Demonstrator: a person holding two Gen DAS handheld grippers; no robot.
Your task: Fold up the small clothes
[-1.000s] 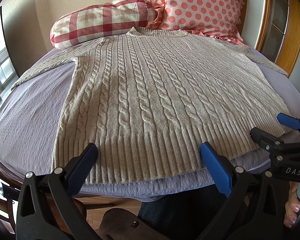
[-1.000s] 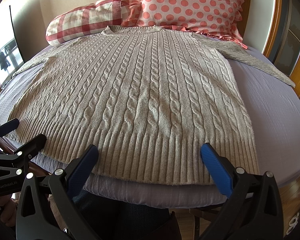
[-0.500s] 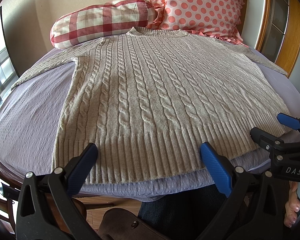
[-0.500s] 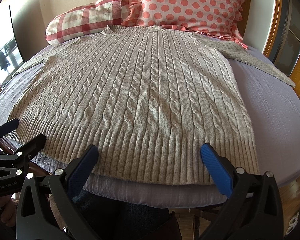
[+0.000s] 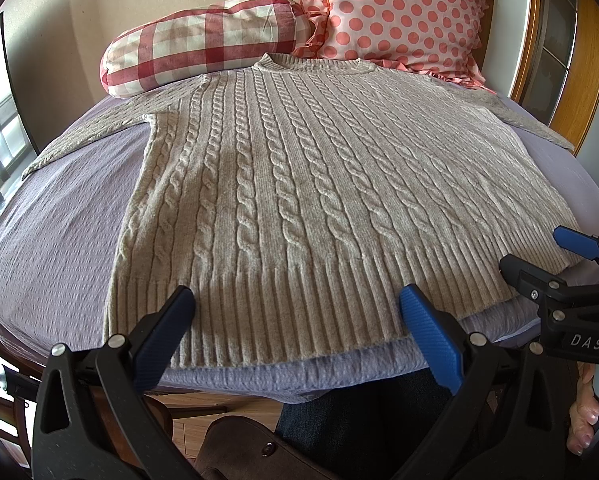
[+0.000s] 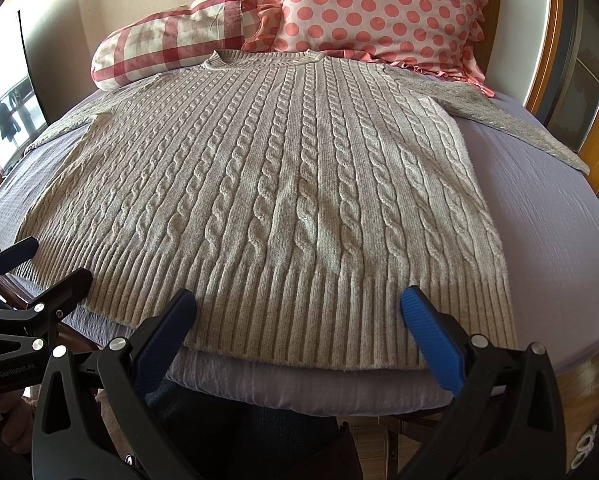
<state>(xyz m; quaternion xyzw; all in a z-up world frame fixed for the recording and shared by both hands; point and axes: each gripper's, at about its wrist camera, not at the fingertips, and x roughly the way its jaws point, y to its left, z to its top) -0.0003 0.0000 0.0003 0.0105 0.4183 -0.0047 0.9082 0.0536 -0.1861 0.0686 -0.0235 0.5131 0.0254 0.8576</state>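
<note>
A beige cable-knit sweater [image 5: 299,184] lies flat, front up, on a lilac-covered surface [image 5: 59,232], neck at the far end and both sleeves spread out sideways. It also shows in the right wrist view [image 6: 283,184]. My left gripper [image 5: 295,304] is open and empty, just above the ribbed hem near its left part. My right gripper [image 6: 297,306] is open and empty above the hem's right part. The right gripper shows at the right edge of the left wrist view [image 5: 547,256]; the left gripper shows at the left edge of the right wrist view [image 6: 47,264].
A red-checked pillow [image 5: 203,40] and a pink polka-dot pillow [image 5: 403,16] lean at the far end behind the sweater's neck. A wooden frame [image 5: 579,64] stands at the right. The surface's near edge [image 5: 299,376] drops off under the hem. A window [image 6: 7,116] is at the left.
</note>
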